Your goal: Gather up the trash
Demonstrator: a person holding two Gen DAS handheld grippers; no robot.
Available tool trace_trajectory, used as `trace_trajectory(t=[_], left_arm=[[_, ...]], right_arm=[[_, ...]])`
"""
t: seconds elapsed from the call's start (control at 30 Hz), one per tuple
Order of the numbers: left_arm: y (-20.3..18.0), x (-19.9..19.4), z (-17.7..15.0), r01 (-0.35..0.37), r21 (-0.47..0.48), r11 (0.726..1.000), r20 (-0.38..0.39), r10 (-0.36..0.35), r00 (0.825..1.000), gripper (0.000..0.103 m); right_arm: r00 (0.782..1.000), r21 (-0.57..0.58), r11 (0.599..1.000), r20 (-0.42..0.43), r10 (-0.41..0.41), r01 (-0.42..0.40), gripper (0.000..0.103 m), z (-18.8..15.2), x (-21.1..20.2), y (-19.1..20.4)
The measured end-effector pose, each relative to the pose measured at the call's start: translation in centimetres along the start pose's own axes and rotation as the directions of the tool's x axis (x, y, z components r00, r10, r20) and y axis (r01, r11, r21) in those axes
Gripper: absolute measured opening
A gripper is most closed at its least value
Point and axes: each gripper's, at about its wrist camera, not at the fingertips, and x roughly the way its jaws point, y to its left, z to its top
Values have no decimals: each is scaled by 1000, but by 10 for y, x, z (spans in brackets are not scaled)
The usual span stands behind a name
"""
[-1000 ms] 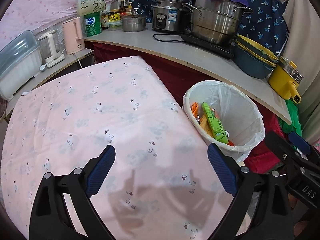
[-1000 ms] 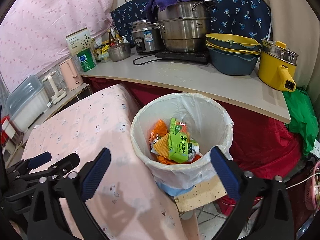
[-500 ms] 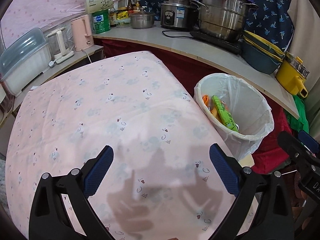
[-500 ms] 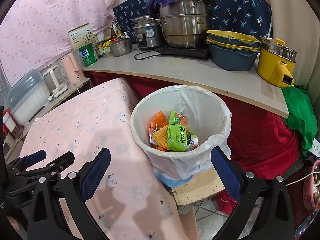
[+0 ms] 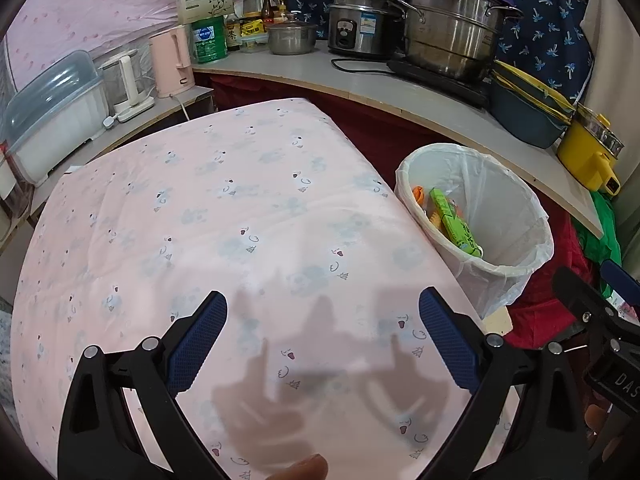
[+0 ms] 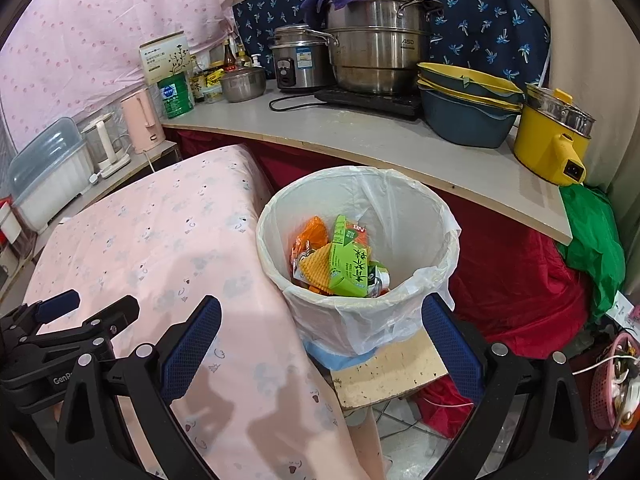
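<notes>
A white bin with a plastic liner (image 6: 416, 216) (image 5: 504, 216) stands on a small board beside the pink-clothed table (image 5: 224, 208) (image 6: 160, 240). Inside it lie a green drink carton (image 6: 350, 268) (image 5: 454, 220) and orange wrappers (image 6: 312, 236). My left gripper (image 5: 322, 332) hovers open over the table's near part, nothing between its blue pads. My right gripper (image 6: 320, 340) is open too, above the near rim of the bin and the table's corner. Each gripper shows at the edge of the other's view.
A curved counter (image 6: 360, 136) behind holds a steel steamer pot (image 6: 376, 52), a rice cooker (image 6: 298, 64), stacked basins (image 6: 466, 108), a yellow electric pot (image 6: 552, 136), a pink kettle (image 5: 172, 60). A plastic box (image 5: 52, 116) sits left. Red and green cloth hangs under the counter.
Both grippers have drawn back and up a little, so the table and the bin look slightly farther. Both stay open and hold nothing.
</notes>
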Motion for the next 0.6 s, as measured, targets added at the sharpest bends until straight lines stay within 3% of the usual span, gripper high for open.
trace_trajectory(t=[0.6], left_arm=[[-5, -1, -1, 9, 9, 1000, 4, -10, 1000, 92]], right_arm=[[1000, -19, 1000, 4, -5, 5, 97, -1, 2, 4]])
